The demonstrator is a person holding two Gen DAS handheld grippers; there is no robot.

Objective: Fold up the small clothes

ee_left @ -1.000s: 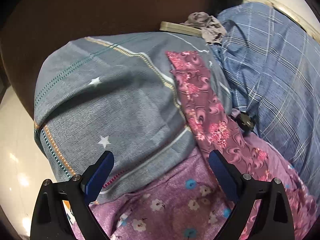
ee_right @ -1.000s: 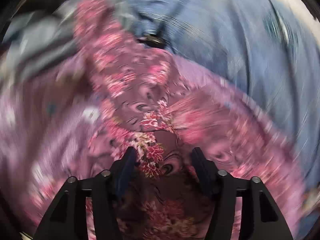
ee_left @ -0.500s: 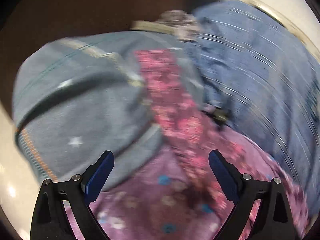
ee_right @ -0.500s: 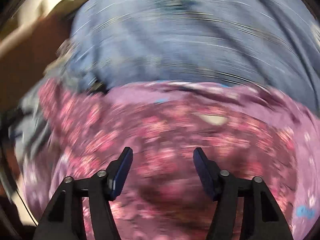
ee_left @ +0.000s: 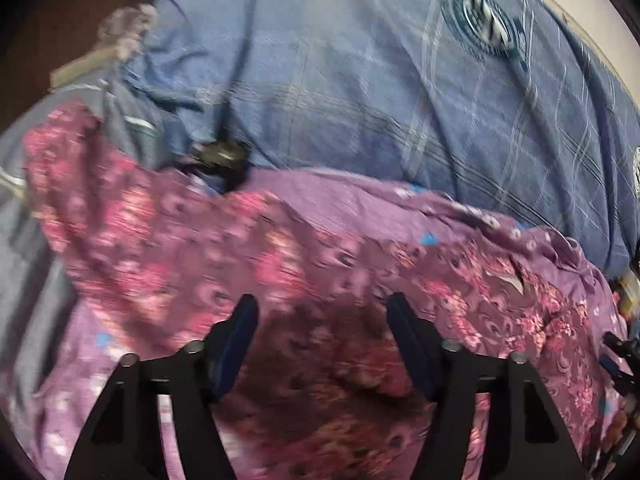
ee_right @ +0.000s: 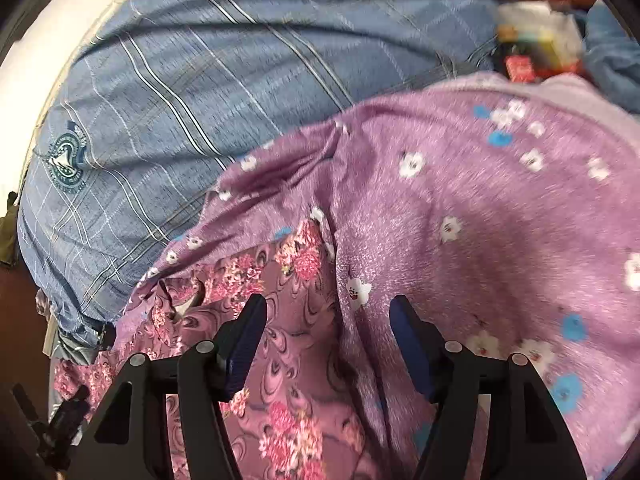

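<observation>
The maroon floral garment (ee_left: 224, 248) lies on the lilac flowered cloth (ee_right: 480, 208), its long axis running sideways under both grippers. The left gripper (ee_left: 320, 320) hovers over its middle, jaws closing, unpinched. The right gripper (ee_right: 326, 316), opening, straddles its edge.

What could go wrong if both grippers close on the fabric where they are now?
1. The left gripper is closing over the dark floral garment, which lies on the lilac flowered cloth; it may pinch both.
2. The right gripper straddles the boundary between those two fabrics and may grab the wrong one.
</observation>
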